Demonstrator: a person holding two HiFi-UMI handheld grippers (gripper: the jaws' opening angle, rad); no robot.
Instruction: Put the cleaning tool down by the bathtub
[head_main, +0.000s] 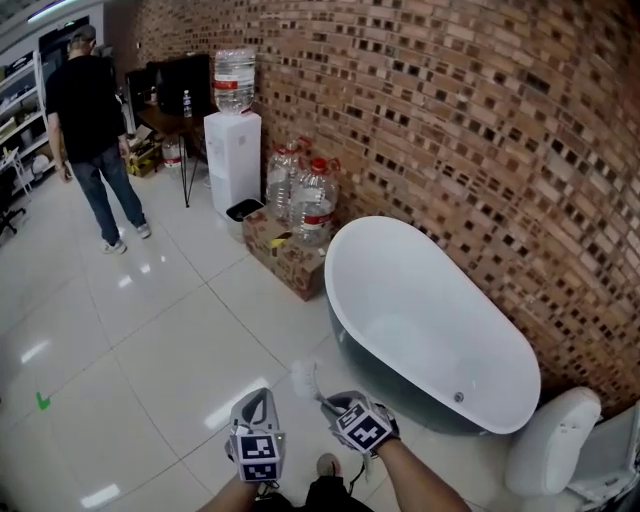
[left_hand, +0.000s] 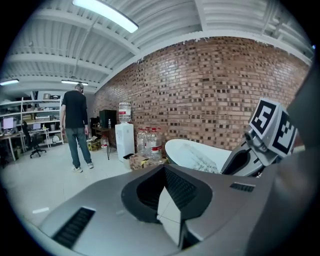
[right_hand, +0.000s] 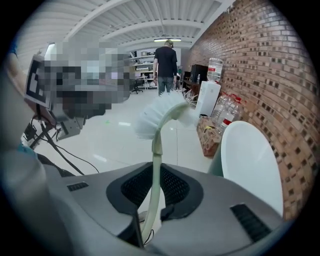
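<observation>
Floor (head_main: 120, 330) of glossy white tile fills the left of the head view, and a person (head_main: 92, 120) in a dark top stands far off on it, near some shelving. Further right a white water dispenser (head_main: 233, 150) with a bottle on top stands against the brick wall (head_main: 450, 120). Just beside it come several large water bottles (head_main: 305, 195) and then cardboard boxes (head_main: 285, 255) on the floor.

At the bottom edge, the left gripper (left_hand: 167, 200) is held out over the tiles. Its jaws stand slightly apart, floor shows through the gap, and nothing is between them. Just to its right is the cleaning tool (right_hand: 157, 150), a white brush on a thin pale handle. The right gripper (right_hand: 152, 195) is closed on that handle, which runs up between the pads, and the bristled head sticks out beyond the jaw tips. The tool is off the floor, near the bathtub's closer end and to its left, not touching it.

The bathtub (head_main: 430, 320), white inside and darker outside, stands along the brick wall. A white toilet (head_main: 555, 440) sits just beyond the tub at the lower right corner.
</observation>
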